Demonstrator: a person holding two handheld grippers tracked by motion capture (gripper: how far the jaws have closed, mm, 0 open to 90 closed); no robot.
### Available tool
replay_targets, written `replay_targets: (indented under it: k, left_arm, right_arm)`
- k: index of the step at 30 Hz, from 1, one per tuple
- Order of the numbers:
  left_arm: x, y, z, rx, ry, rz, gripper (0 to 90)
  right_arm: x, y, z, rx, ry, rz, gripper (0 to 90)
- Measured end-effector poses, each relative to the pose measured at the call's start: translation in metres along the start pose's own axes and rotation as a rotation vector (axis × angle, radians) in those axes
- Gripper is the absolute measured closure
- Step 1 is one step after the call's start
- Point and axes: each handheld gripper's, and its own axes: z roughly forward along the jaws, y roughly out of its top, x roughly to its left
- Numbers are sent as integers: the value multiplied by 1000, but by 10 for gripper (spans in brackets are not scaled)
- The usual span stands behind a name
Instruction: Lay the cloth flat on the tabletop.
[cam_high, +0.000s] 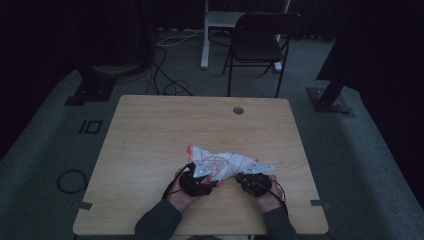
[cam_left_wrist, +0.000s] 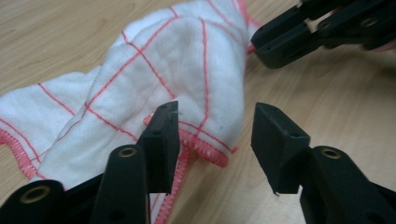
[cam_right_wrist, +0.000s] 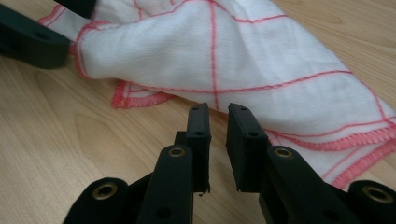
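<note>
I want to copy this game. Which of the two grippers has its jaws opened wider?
The left gripper: a broad gap shows between its jaws, beside the white cloth with red lines. The right gripper leaves a narrow slit.

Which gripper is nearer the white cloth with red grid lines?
Left, narrowly. The left gripper stands open at the cloth's hem, one jaw over it; the right gripper, nearly closed, stops just short.

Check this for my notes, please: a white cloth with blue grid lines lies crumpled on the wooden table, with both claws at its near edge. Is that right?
One detail is wrong: the cloth's grid lines and stitched hem are red, not blue, as the left gripper view shows. The rest holds: it lies crumpled on the wooden table, with the left claw and right claw at its near edge.
</note>
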Motion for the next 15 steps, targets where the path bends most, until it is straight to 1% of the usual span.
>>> replay_targets:
  k: [2,4,5,6,8,9,11,12,13,14,15]
  left_arm:
    - [2,2,5,35,30,-5,640]
    - [4,3,7,41,35,-8,731]
    - [9,5,10,55,42,-14,797]
    - [13,7,12,56,50,-23,818]
    - [18,9,12,47,55,-39,841]
    - [18,9,12,47,55,-39,846]
    - [23,13,13,32,73,-61,849]
    - [23,13,13,32,73,-61,850]
    - [25,14,12,30,77,-66,850]
    - [27,15,13,20,86,-81,850]
    - [27,15,13,20,86,-81,850]
  right_arm:
    - [2,0,2,1,7,-13,799]
    - [4,1,3,3,12,-22,801]
    - [5,1,3,4,15,-21,802]
    - [10,4,6,1,28,-42,806]
    - [14,6,9,-1,35,-51,807]
    - [14,6,9,-1,35,-51,807]
    - [20,10,13,-7,48,-70,809]
    - [23,11,15,-9,51,-78,809]
    - [24,12,18,-12,53,-83,808]
    - [26,13,21,-14,53,-87,808]
    - [26,13,21,-14,53,-87,808]
